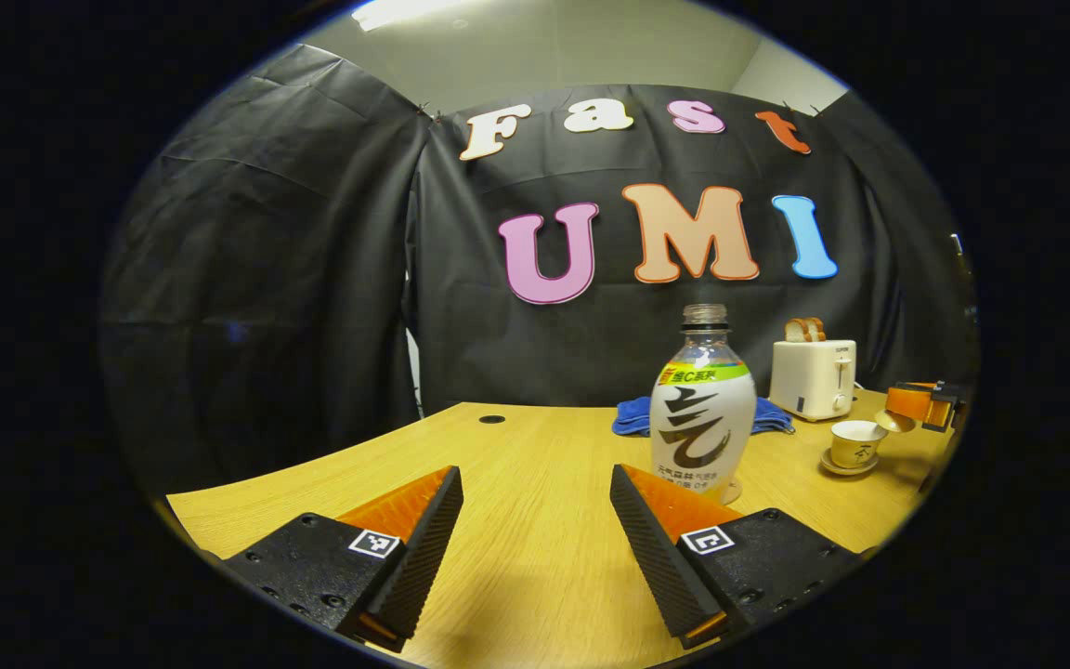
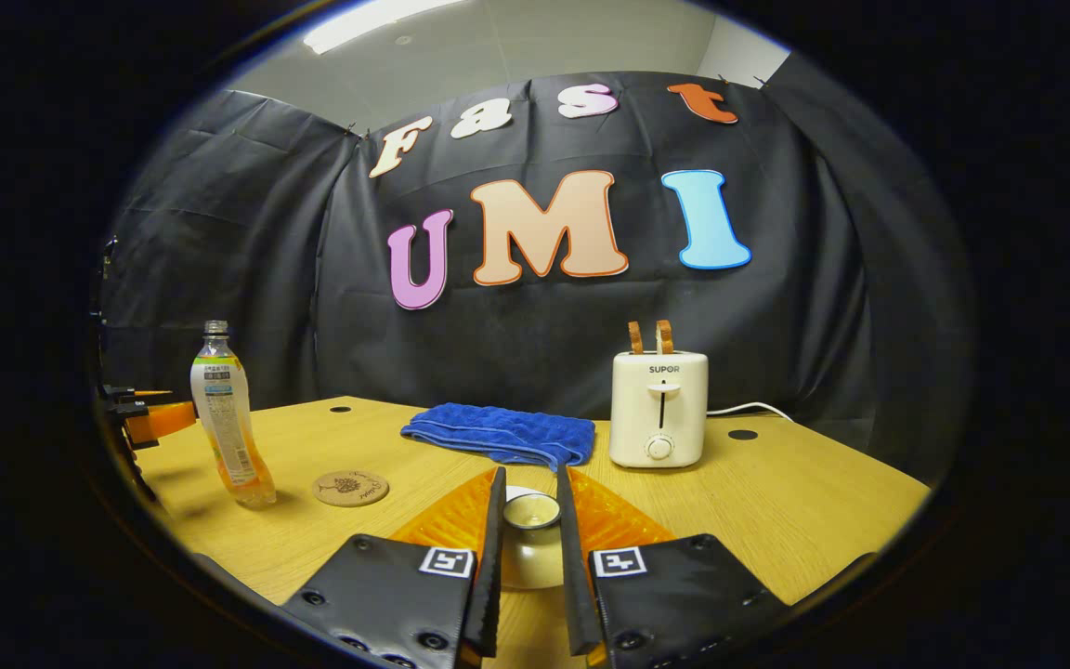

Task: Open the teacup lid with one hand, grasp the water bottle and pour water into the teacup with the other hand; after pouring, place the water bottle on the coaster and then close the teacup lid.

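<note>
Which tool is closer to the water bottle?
Left. The left tool is open, facing the water bottle just ahead. The right tool is off by the teacup, clamped on its lid.

A cream toaster (image 2: 658,408) stands upright near the back of the wooden tabletop (image 2: 804,502), two slices of bread (image 2: 649,336) poking out of its slots and a white cord (image 2: 747,408) trailing off its right side. Just beside it, to the left, lies a crumpled blue towel (image 2: 498,433).

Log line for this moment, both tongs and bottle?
left tongs: open, short of bottle | right tongs: shut on lid | bottle: upright, off coaster
</note>
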